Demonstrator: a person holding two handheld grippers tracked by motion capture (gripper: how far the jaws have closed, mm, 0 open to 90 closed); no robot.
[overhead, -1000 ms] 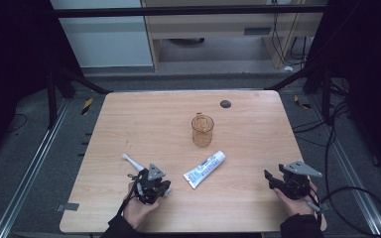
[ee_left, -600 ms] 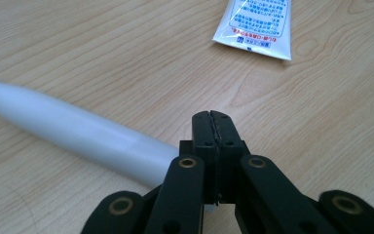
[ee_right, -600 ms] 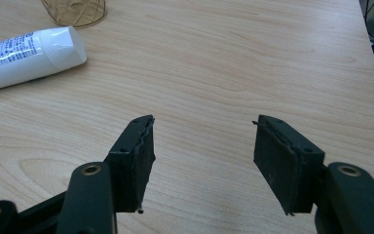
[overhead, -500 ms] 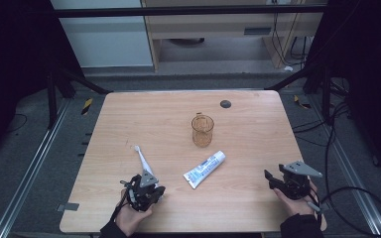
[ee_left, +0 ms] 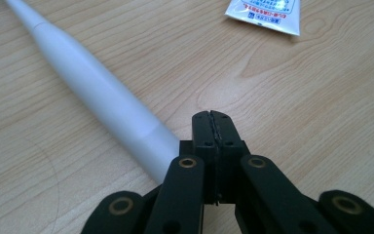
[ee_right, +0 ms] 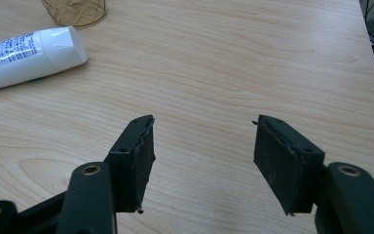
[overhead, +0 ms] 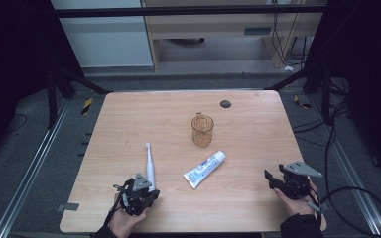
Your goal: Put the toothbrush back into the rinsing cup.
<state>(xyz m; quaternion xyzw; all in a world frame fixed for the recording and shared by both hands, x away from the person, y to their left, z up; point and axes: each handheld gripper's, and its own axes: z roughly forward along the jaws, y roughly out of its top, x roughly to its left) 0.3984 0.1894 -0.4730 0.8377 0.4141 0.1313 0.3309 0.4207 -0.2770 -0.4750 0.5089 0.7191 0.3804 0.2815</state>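
Observation:
A white toothbrush lies on the wooden table, head pointing away from me; its thick handle runs just left of my left gripper. That gripper sits at the near left, jaws shut with nothing between them, right beside the handle end. A white toothpaste tube lies at the middle, cap towards the far right. Behind it stands an amber cup. My right gripper rests at the near right, open and empty, with the tube and cup off to its left.
A small dark round disc lies near the table's far edge. The table's right edge is close to my right gripper. Cables trail on the floor at the right.
The toothbrush has swung from pointing far-left to pointing almost straight away. My left gripper has shifted slightly left and nearer, still shut. The right gripper has kept still.

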